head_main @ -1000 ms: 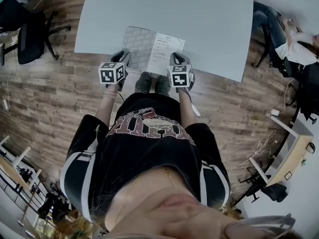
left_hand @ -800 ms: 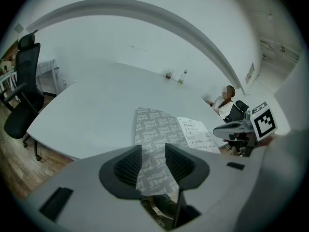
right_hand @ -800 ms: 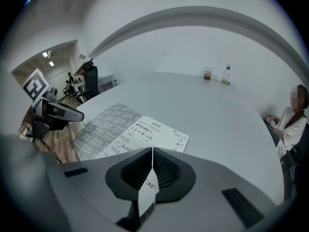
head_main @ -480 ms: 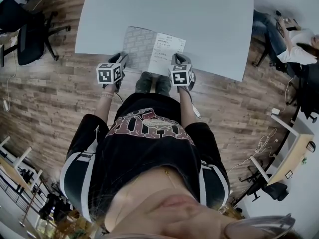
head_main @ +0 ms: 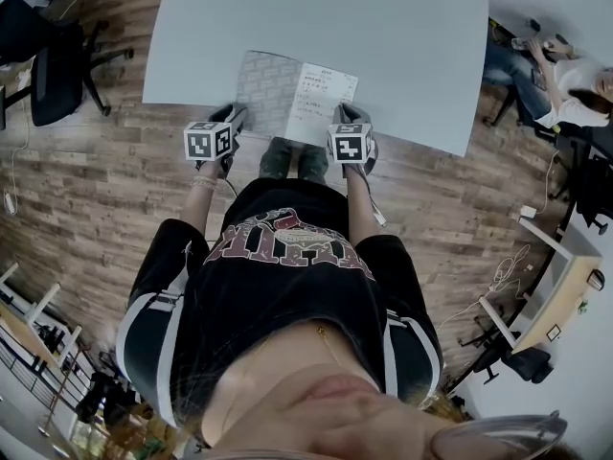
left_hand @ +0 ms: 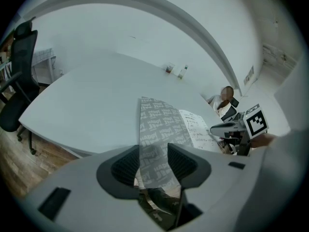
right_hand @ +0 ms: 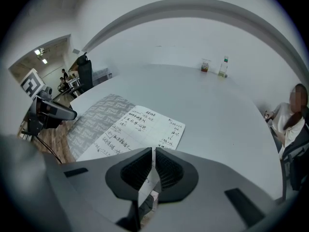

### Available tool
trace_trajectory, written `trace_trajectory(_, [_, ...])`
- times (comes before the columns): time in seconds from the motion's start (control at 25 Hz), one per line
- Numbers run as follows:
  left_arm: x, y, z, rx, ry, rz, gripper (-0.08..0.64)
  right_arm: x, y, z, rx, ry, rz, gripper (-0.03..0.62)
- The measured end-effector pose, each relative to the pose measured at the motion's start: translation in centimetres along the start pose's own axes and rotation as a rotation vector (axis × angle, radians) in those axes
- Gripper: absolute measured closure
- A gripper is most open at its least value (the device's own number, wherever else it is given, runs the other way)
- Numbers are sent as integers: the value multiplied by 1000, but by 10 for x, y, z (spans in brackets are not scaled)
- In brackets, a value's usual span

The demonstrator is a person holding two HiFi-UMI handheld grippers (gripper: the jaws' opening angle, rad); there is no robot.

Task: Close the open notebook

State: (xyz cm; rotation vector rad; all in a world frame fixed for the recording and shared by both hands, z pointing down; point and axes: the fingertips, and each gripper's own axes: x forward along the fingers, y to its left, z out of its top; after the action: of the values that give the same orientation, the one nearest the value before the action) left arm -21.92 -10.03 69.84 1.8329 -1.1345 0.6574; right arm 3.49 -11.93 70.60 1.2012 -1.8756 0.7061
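Observation:
The open notebook lies at the near edge of the grey table, its grey patterned cover on the left and a handwritten white page on the right. My left gripper stands at the cover's near corner. In the left gripper view its jaws have just been opening, and the cover passes loosely between the pads. My right gripper is at the page's near corner. Its jaws are shut on the thin white edge of the page.
Two small bottles stand at the table's far side. Black office chairs are left of the table on the wooden floor. A seated person is at the right end. My legs are just under the near edge.
Both grippers have sunk slightly at the table's near edge, and the notebook lies a little flatter and wider. The seated person at the right has shifted.

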Motion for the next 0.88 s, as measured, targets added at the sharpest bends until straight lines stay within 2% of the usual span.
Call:
trace_trajectory(0.28, [4,2,-3,-41,13,-32,318,1,-12,-6,102,2,0,572])
trace_trajectory(0.44, [6,5,-6,-57,25,-47,304,2,-14,-10,104,17,-5,571])
trace_trajectory(0.64, [10,3,-8,-38,44,-59,275,5,-17,-12,102,25,-9,571])
trace_trajectory(0.68, [10,4,-8,-44,42,-63,275,5,-17,-12,100,30,-7,561])
trace_trajectory(0.76, [11,4,-8,-56,41,-70,274,8,-16,-14,101,44,2,492])
trace_trajectory(0.88, [10,2,-9,-67,40,-75,268,10,-17,-18,116,55,5,491])
